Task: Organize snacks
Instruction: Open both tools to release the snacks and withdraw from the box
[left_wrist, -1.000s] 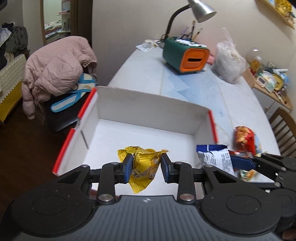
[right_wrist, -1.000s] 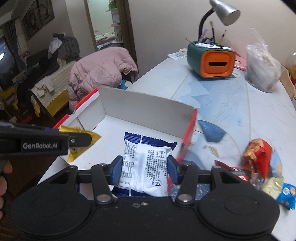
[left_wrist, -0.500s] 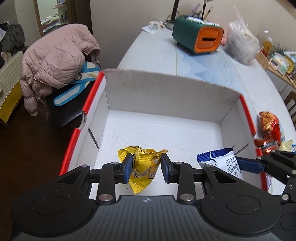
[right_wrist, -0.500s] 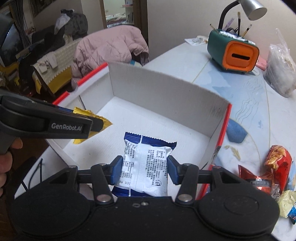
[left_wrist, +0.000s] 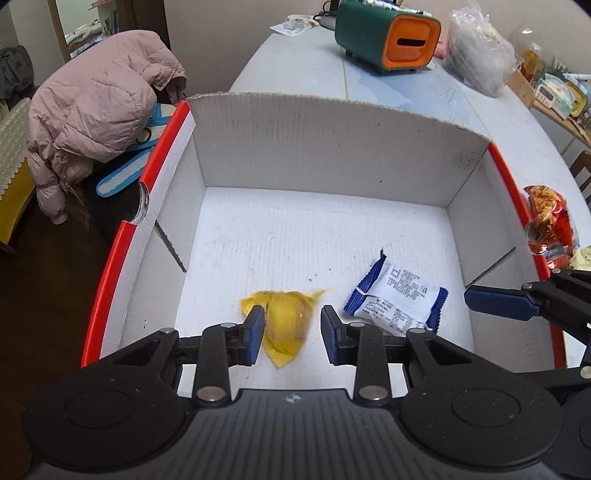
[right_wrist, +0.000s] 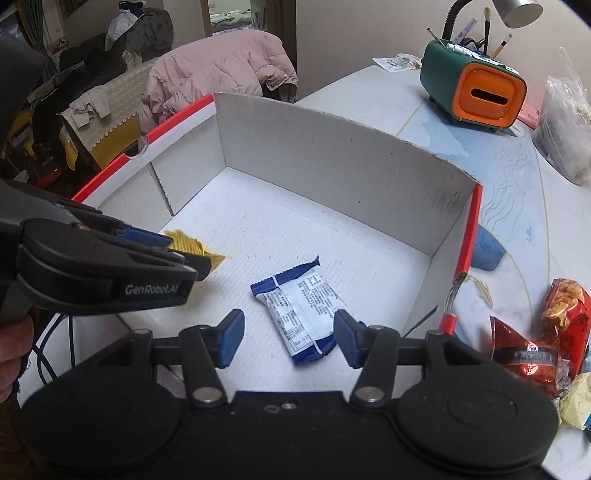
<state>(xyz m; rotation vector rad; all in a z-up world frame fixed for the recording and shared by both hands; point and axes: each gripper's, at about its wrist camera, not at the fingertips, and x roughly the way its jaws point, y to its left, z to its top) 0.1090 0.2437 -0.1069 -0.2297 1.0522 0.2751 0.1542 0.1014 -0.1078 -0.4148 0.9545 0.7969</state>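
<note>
A white cardboard box (left_wrist: 332, 147) with red rims stands on the table, also in the right wrist view (right_wrist: 332, 158). My left gripper (left_wrist: 291, 332) is low inside it, shut on a yellow snack packet (left_wrist: 286, 325) that looks blurred. Seen from the right wrist, the yellow packet (right_wrist: 212, 256) sticks out of the left gripper (right_wrist: 184, 251) just above the floor. My right gripper (right_wrist: 288, 339) is open and its jaws are opening. A blue-and-white packet (right_wrist: 303, 310) lies loose on the box floor between them, touching neither pad. From the left wrist this packet (left_wrist: 397, 299) lies beside a right finger (left_wrist: 498, 301).
Red snack bags (right_wrist: 565, 314) lie on the table right of the box. Farther back stand a green-and-orange holder (right_wrist: 472, 88) and a clear plastic bag (right_wrist: 565, 122). A pink jacket (left_wrist: 96, 110) hangs over a chair left of the table. A blue pad (right_wrist: 487, 247) lies behind the box's right wall.
Both grippers have sunk into the box. The right gripper has let go of the blue-and-white packet, which now lies turned on the box floor. The left gripper still holds the yellow packet.
</note>
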